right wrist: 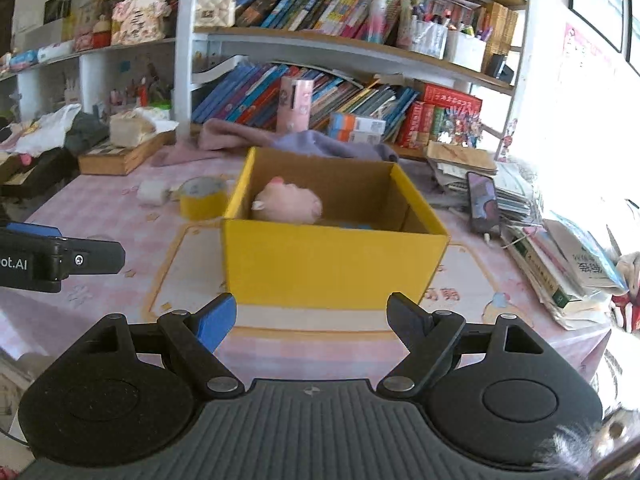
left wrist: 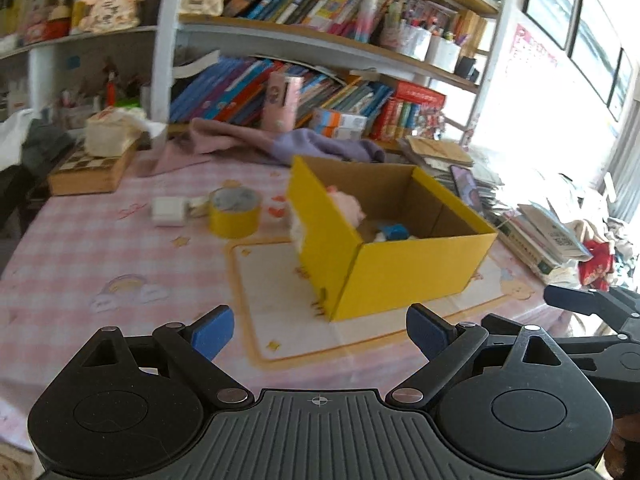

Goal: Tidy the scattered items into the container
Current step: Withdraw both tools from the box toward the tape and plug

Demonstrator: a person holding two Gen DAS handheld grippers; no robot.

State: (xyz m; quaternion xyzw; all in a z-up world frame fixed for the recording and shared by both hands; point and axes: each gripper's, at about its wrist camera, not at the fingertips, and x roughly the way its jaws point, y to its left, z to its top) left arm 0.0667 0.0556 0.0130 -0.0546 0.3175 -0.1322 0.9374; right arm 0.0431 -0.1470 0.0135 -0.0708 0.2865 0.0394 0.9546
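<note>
Yellow box (left wrist: pixel 400 268) on pink checked tablecloth (left wrist: pixel 80 256), tape roll (left wrist: pixel 235 212) beside

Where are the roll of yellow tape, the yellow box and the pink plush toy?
yellow tape roll (left wrist: pixel 234 222): left wrist view, outer side.
yellow box (right wrist: pixel 328 264): right wrist view, front wall.
pink plush toy (right wrist: pixel 290 204): right wrist view, its body inside the box.

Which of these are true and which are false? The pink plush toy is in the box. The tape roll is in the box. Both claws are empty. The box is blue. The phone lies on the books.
1. The pink plush toy is in the box. True.
2. The tape roll is in the box. False: it sits on the tablecloth beside the box.
3. The left claw and right claw are empty. True.
4. The box is blue. False: it is yellow.
5. The phone lies on the books. True.
</note>
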